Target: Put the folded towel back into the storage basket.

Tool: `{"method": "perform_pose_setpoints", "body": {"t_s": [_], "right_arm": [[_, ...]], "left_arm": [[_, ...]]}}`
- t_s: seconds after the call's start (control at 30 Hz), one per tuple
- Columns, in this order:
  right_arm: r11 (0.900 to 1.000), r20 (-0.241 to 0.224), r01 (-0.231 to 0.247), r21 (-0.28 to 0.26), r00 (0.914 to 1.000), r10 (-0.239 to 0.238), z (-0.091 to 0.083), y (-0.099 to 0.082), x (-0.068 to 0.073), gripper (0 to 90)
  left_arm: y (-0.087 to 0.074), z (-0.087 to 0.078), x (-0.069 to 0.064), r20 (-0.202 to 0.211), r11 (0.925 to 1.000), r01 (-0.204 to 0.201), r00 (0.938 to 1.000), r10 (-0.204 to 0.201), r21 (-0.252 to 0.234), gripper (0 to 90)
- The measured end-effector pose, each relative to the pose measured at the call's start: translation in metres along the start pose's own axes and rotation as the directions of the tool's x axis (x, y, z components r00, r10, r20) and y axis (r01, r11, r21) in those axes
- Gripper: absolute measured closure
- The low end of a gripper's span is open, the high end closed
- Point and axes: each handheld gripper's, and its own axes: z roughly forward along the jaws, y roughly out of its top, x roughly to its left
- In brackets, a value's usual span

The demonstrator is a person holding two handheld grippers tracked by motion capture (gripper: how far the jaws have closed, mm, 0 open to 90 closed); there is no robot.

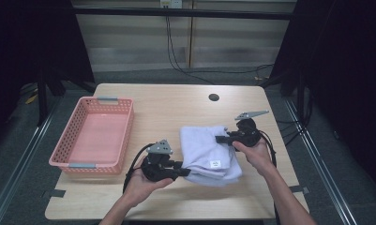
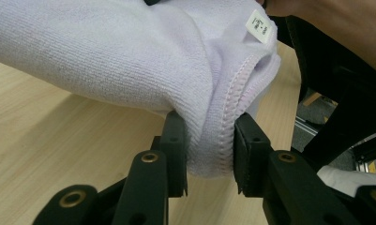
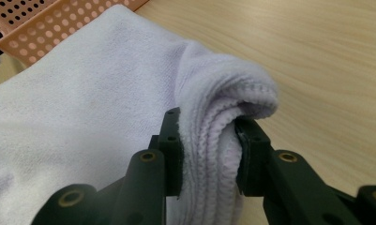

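Observation:
A folded pale lilac towel (image 1: 205, 149) with a small white label (image 1: 215, 164) hangs between my two grippers just above the wooden table (image 1: 176, 105). My left gripper (image 1: 184, 172) is shut on the towel's near left corner; in the left gripper view the stitched folded edge (image 2: 214, 140) is pinched between the black pads. My right gripper (image 1: 219, 139) is shut on the far right corner, and the right gripper view shows several layers of towel (image 3: 214, 150) squeezed between its pads. A hand holds each gripper from below.
A pink perforated basket (image 1: 78, 164) with grey handles stands at the table's left, and nothing shows inside it. A round cable hole (image 1: 214, 97) lies at the table's far middle. Black cables trail from both grippers toward the near edge.

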Motion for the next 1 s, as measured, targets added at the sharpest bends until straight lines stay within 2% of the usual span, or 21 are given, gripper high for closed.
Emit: {"method": "perform_pose_setpoints", "body": {"t_s": [0.1,0.27,0.43,0.6,0.67,1.0], "right_arm": [[1.0,-0.003,0.009,-0.003,1.0,-0.009,0.003,0.008,0.001,68.4],[0.9998,-0.019,0.019,-0.01,0.9996,-0.019,0.013,0.023,0.003,68.4],[0.9995,-0.027,0.028,-0.016,0.9992,-0.028,0.019,0.035,0.009,68.5],[0.999,-0.041,0.034,-0.03,0.9985,-0.035,0.025,0.048,0.014,68.4],[0.9988,-0.044,0.029,-0.039,0.9986,-0.031,0.028,0.054,0.018,68.4],[0.997,-0.075,0.073,-0.025,0.9944,-0.075,0.047,0.084,0.033,68.4]], "left_arm": [[0.001,-0.005,0.005,-0.011,0.9996,0.025,0.9996,-0.026,-0.011,69.1],[0.004,-0.016,0.011,-0.038,0.9996,0.027,0.9989,-0.027,-0.004,69.1],[0.004,-0.029,0.018,-0.05,0.9987,0.042,0.9978,-0.043,-0.029,69.1],[0.005,-0.041,0.022,-0.073,0.9987,0.042,0.9963,-0.044,-0.029,68.9],[0.004,-0.048,0.025,-0.079,0.9977,0.053,0.9953,-0.056,-0.044,68.9],[0.001,-0.075,0.034,-0.097,0.9923,0.069,0.9922,-0.079,-0.102,68.9]]}}
